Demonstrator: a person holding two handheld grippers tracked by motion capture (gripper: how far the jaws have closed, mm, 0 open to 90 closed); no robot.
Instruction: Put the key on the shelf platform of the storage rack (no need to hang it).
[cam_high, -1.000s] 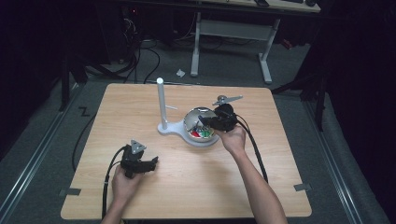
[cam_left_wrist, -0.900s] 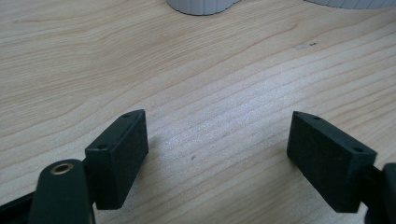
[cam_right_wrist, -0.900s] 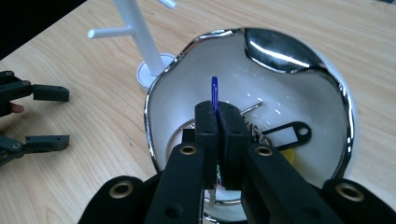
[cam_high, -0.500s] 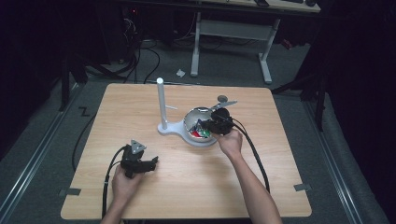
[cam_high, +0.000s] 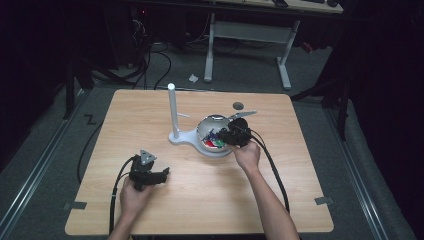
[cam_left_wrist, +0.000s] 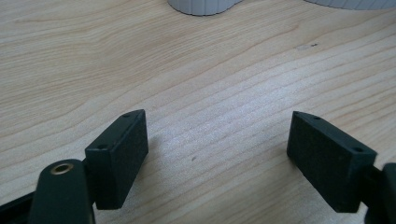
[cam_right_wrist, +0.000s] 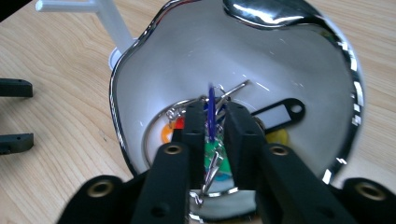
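A shiny bowl (cam_high: 204, 128) with a white inside (cam_right_wrist: 140, 70) stands mid-table and holds several coloured key tags on metal rings. My right gripper (cam_high: 221, 136) reaches down into it. Its jaws (cam_right_wrist: 212, 109) have just been opening and stand a little apart. A thin blue tag (cam_right_wrist: 211, 95) stands upright between them, and the pads do not press on it. A black tag (cam_right_wrist: 280, 111) lies to the right in the bowl. My left gripper (cam_high: 161, 175) rests near the table's front left, open (cam_left_wrist: 217, 135) over bare wood.
A white stand (cam_high: 172, 107) with an upright peg rises just left of the bowl, its base touching the bowl's foot. A small dark disc (cam_high: 238, 105) lies behind the bowl. The wooden table (cam_high: 300, 165) has free room on both sides.
My right gripper has shifted slightly left and down into the bowl. The left hand has not moved.
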